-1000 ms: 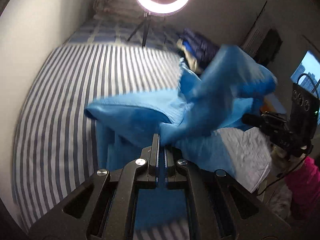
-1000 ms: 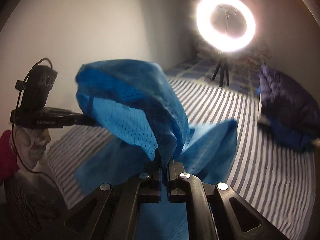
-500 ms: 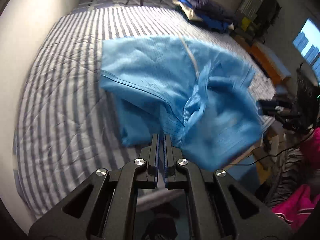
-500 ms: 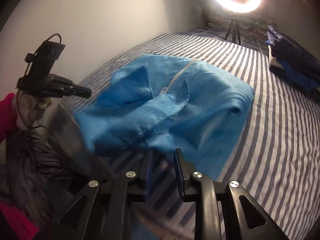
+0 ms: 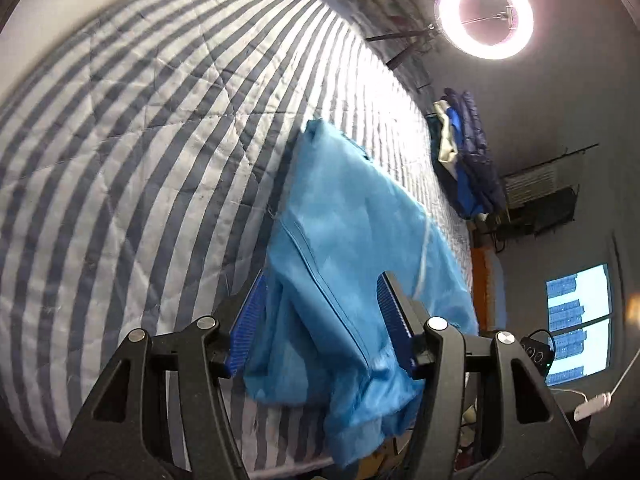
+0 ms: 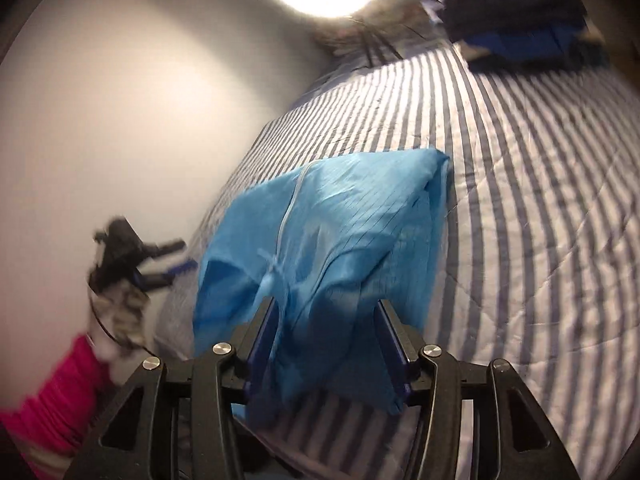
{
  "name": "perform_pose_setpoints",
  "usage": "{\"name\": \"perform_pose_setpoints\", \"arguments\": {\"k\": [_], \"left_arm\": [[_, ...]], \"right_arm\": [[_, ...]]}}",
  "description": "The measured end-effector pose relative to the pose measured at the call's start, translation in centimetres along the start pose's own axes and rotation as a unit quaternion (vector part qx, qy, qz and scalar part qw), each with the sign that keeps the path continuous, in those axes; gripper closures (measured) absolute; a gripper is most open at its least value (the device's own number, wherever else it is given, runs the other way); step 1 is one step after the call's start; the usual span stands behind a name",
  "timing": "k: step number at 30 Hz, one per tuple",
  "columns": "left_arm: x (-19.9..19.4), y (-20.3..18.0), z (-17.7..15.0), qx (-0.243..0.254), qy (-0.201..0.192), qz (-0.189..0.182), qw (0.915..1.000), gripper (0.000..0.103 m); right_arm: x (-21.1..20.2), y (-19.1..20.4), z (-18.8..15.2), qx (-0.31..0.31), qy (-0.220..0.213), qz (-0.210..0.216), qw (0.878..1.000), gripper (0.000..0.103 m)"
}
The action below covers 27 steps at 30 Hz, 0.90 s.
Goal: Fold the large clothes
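Blue garment (image 5: 352,240) on striped bed (image 5: 140,140), loose between both opening jaws

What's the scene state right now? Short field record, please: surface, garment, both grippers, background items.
surface: bed with grey-and-white striped quilt
garment: light blue thin-fabric garment with zipper, lying on the quilt, near end draped over the bed edge
left gripper: jaws opening, blue fabric between the pads, not pinched
right gripper: jaws opening, blue fabric between the pads, not pinched
background: lit ring light; pile of dark blue and white clothes at the far side
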<state>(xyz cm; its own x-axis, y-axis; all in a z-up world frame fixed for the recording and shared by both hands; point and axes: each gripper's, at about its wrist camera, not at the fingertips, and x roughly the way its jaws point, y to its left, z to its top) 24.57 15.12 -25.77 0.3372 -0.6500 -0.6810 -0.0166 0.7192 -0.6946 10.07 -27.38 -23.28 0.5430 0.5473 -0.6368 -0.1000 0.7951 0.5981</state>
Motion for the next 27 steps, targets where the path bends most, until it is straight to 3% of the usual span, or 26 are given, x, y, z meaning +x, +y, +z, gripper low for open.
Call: {"name": "perform_pose_setpoints", "arguments": {"k": [2,3,4,5,6,9,12,16,19,20,23,25,27], "left_arm": [[1.0,0.0,0.2,0.006,0.008,0.008,0.9999,0.045],[1.5,-0.1,0.3,0.008,0.008,0.012,0.9999,0.050],[1.7,-0.2,0.4,0.010,0.008,0.013,0.9998,0.061],[2.2,-0.4,0.4,0.016,0.013,0.019,0.9996,0.092],[2.7,-0.7,0.3,0.023,0.019,0.021,0.9993,0.100],[2.8,-2.2,-0.5,0.052,0.016,0.026,0.9982,0.101],[3.1,-2.7,-1.8,0.069,0.026,0.042,0.9964,0.101],[5.1,-1.6,-3.1,0.068,0.052,0.080,0.9930,0.101],[5.6,-2.3,-3.2,0.092,0.042,0.097,0.9901,0.100],[5.7,-2.6,-3.1,0.096,0.042,0.099,0.9896,0.100],[5.2,-3.0,-2.9,0.088,0.043,0.101,0.9901,0.084],[4.0,-3.1,-2.8,0.088,0.032,0.109,0.9896,0.082],[2.1,-3.7,-2.9,0.096,0.002,0.124,0.9877,0.082]], "right_arm": [[0.8,-0.2,0.0,0.019,0.000,0.008,1.000,0.050],[1.2,-0.5,0.1,0.031,-0.002,0.012,0.999,0.051],[1.6,-0.8,0.2,0.042,-0.002,0.021,0.999,0.052],[2.2,-1.1,0.4,0.048,0.002,0.024,0.999,0.062],[2.8,-1.2,0.5,0.056,0.010,0.030,0.998,0.081],[3.1,-1.1,0.4,0.068,0.016,0.054,0.996,0.100],[1.8,-1.1,-0.2,0.057,0.007,0.070,0.996,0.102],[3.6,-2.2,-1.8,0.048,0.057,0.019,0.997,0.103],[4.2,-1.4,-2.5,0.019,0.077,0.007,0.997,0.102],[4.1,-1.1,-2.5,0.009,0.078,0.006,0.997,0.101],[2.8,-0.3,-1.8,-0.009,0.078,-0.007,0.997,0.096],[1.4,0.1,-1.5,-0.030,0.077,-0.040,0.996,0.078],[-1.2,0.9,-1.1,-0.051,0.047,-0.067,0.995,0.073]]}}
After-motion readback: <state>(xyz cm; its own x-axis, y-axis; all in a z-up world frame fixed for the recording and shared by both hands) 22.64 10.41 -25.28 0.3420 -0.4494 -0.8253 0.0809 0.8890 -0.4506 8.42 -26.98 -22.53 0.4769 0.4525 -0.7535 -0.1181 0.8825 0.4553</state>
